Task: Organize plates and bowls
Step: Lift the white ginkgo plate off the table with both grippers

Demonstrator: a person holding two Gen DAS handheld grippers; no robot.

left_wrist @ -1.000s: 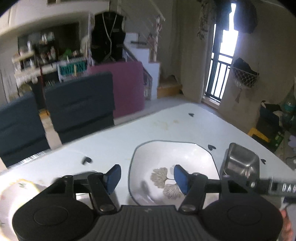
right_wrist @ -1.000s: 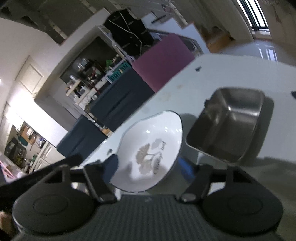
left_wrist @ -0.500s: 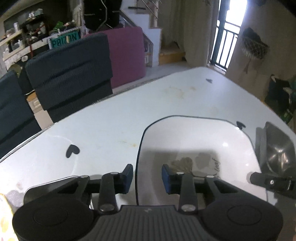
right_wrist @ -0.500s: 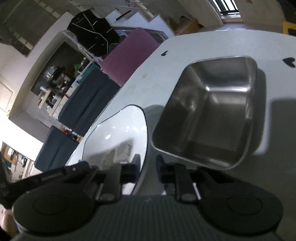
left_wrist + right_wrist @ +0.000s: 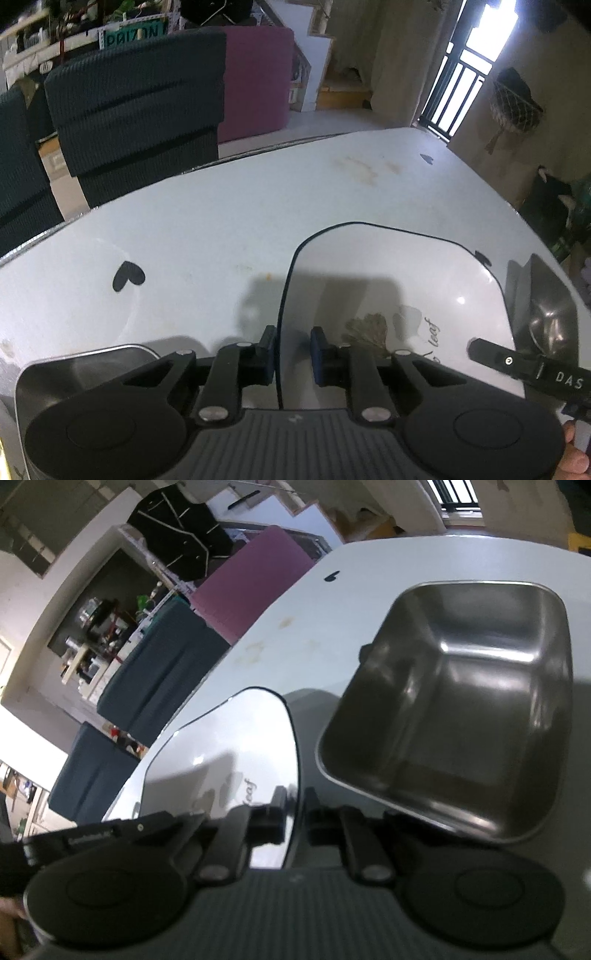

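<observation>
White tabletop (image 5: 221, 221) carries one white plate (image 5: 399, 280) at lower centre and two steel bowls. Your left gripper (image 5: 292, 355) and right gripper (image 5: 295, 818) have just been closing, each now pinching the plate's rim on opposite sides. Beyond, bare table reaches the far edge.

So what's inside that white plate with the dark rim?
Inside the white plate there is only its printed leaf design with some lettering, and no food. Both claws, left and right, pinch its rim, hiding part of the print.
</observation>
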